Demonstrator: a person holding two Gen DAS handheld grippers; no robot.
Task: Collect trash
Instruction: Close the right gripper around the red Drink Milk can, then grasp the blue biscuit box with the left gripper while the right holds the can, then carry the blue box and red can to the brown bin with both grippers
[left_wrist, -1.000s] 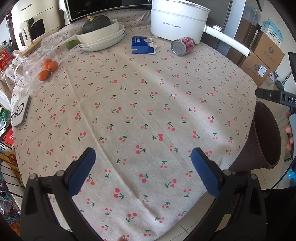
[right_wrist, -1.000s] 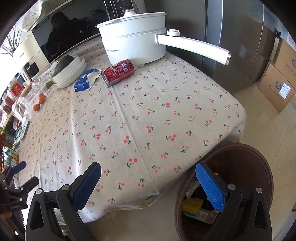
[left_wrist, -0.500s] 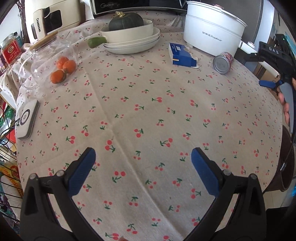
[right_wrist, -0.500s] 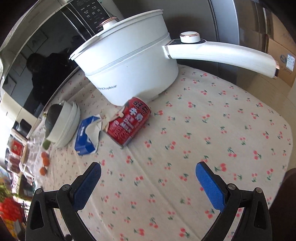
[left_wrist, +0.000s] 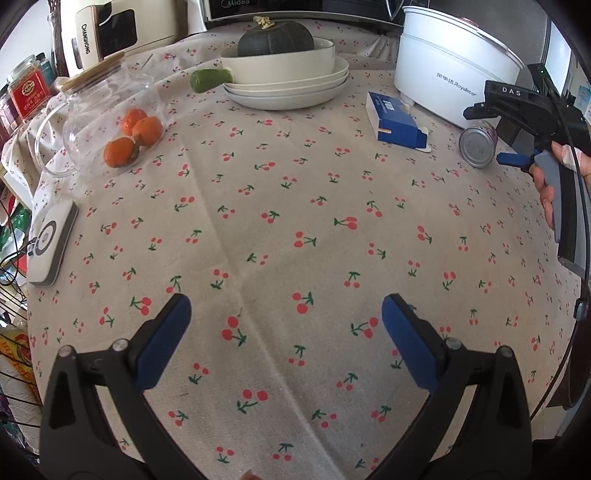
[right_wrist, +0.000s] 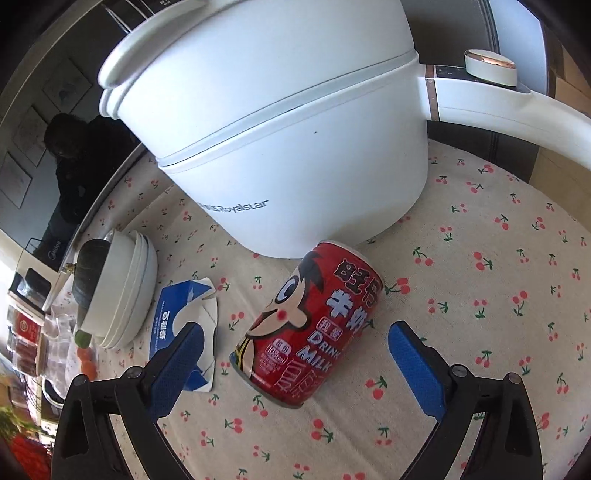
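Observation:
A red milk drink can (right_wrist: 310, 328) lies on its side on the cherry-print tablecloth, just in front of the white pot. My right gripper (right_wrist: 295, 332) straddles it; the jaws are closing, and both blue pads stand clear of the can. A torn blue carton (right_wrist: 173, 321) lies just left of the can, partly behind the left finger. In the left wrist view the can (left_wrist: 478, 146) and carton (left_wrist: 397, 122) sit at the far right, with the right gripper (left_wrist: 484, 136) and a hand over the can. My left gripper (left_wrist: 286, 306) is open above bare cloth, nothing between its fingers.
A white electric pot (right_wrist: 295, 129) with a long handle stands right behind the can. Stacked plates and a bowl holding a dark pumpkin (left_wrist: 288, 85) are at the back. A glass jar with oranges (left_wrist: 110, 118) and a white device (left_wrist: 51, 243) sit left. A brown bin (left_wrist: 572, 380) is beyond the table's right edge.
My right gripper has travelled from above the bin across the table to the can, which now lies between its fingers. My left gripper has shifted further over the table.

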